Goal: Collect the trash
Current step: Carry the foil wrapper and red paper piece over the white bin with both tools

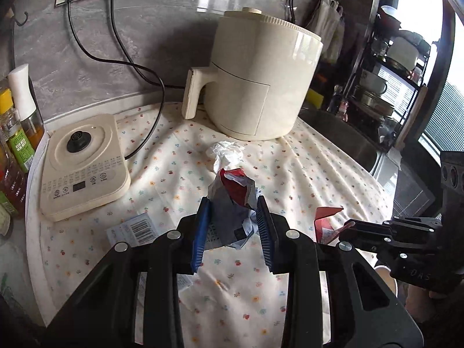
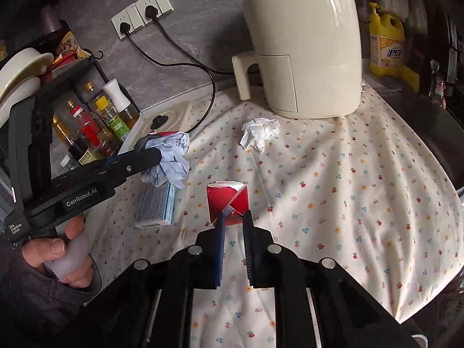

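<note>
My left gripper (image 1: 233,203) is shut on a crumpled wad of bluish-white and red paper (image 1: 232,188), lifted off the flowered cloth (image 1: 304,168). The right wrist view shows the same wad (image 2: 168,162) in the left gripper (image 2: 150,152), held by a hand. My right gripper (image 2: 234,214) is shut on the lower edge of a flattened red carton (image 2: 227,200). That carton (image 1: 326,220) shows at the right of the left wrist view. A crumpled white tissue (image 2: 259,133) lies on the cloth in front of the air fryer. A blue and white box (image 2: 158,206) lies flat under the wad.
A cream air fryer (image 1: 261,81) stands at the back, and a cream kettle base (image 1: 84,159) sits at the left with black cords to the wall sockets. Several sauce bottles (image 2: 95,127) crowd the left edge. A sink (image 1: 348,136) and a yellow detergent bottle (image 2: 385,43) are on the right.
</note>
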